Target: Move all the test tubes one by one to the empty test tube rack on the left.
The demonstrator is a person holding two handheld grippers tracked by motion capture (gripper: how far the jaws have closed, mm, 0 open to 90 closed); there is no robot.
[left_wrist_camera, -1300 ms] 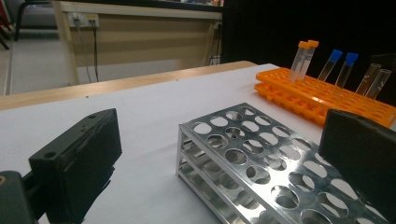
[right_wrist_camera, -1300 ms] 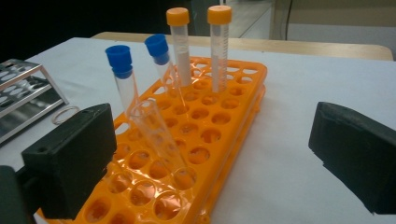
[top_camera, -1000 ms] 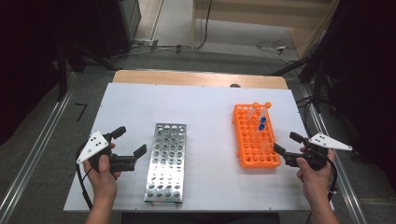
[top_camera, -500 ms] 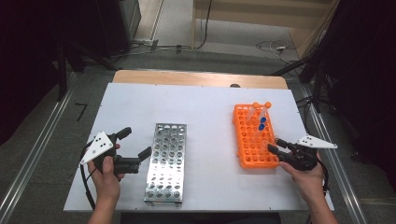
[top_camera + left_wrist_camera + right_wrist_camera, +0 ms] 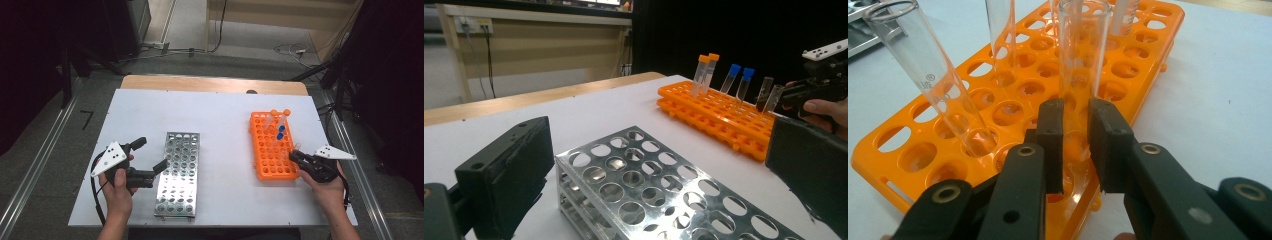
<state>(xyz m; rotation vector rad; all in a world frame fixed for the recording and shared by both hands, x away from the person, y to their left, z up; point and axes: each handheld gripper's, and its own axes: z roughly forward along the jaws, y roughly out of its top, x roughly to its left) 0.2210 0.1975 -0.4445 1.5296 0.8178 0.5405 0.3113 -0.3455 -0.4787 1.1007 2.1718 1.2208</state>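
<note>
White bench [image 5: 220, 110] carries two racks: the orange plastic rack [image 5: 270, 150] and an empty perforated steel rack [image 5: 179, 172]. A clear uncapped glass tube [image 5: 1082, 75] at the orange rack's near edge is pinched by the right gripper [image 5: 1075, 145] — fingers just closed on it, presumably for lifting out. The left gripper [image 5: 147, 160] is held spread beside the steel rack — ready to steady it.

You face a white table [image 5: 220, 107] edged by a wooden strip [image 5: 210, 83]; grey floor [image 5: 45, 145], cables [image 5: 190, 50] and dark surroundings lie beyond.

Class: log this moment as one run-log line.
right gripper: jaws just closed, shut on clear tube | tube: standing in orange rack | left gripper: open, beside metal rack
</note>
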